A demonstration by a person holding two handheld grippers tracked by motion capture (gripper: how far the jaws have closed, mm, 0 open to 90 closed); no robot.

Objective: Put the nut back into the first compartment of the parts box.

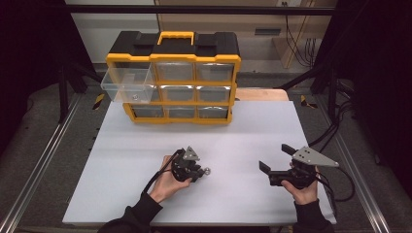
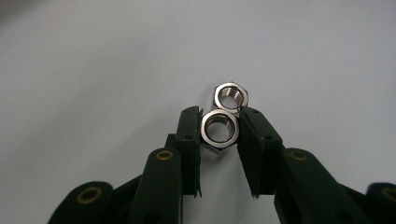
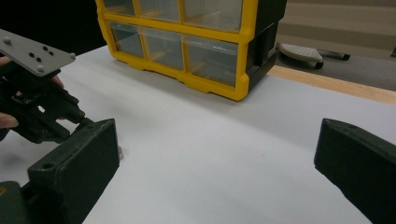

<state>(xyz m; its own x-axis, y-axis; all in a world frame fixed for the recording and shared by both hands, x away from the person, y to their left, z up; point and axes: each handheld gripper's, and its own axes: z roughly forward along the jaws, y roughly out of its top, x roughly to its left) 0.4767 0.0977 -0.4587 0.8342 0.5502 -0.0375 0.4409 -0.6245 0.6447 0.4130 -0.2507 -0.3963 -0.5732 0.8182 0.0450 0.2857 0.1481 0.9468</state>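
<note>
The left gripper [image 2: 219,128] clenches a shiny steel hex nut [image 2: 219,129] on the white table [image 2: 93,70]; a second identical nut [image 2: 231,95] touching it may get dragged along. The right gripper [image 3: 215,158] hangs released

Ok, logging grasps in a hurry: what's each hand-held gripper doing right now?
Left hand-held gripper: closed on a nut, a second nut touching it.
Right hand-held gripper: open, holding nothing.
</note>
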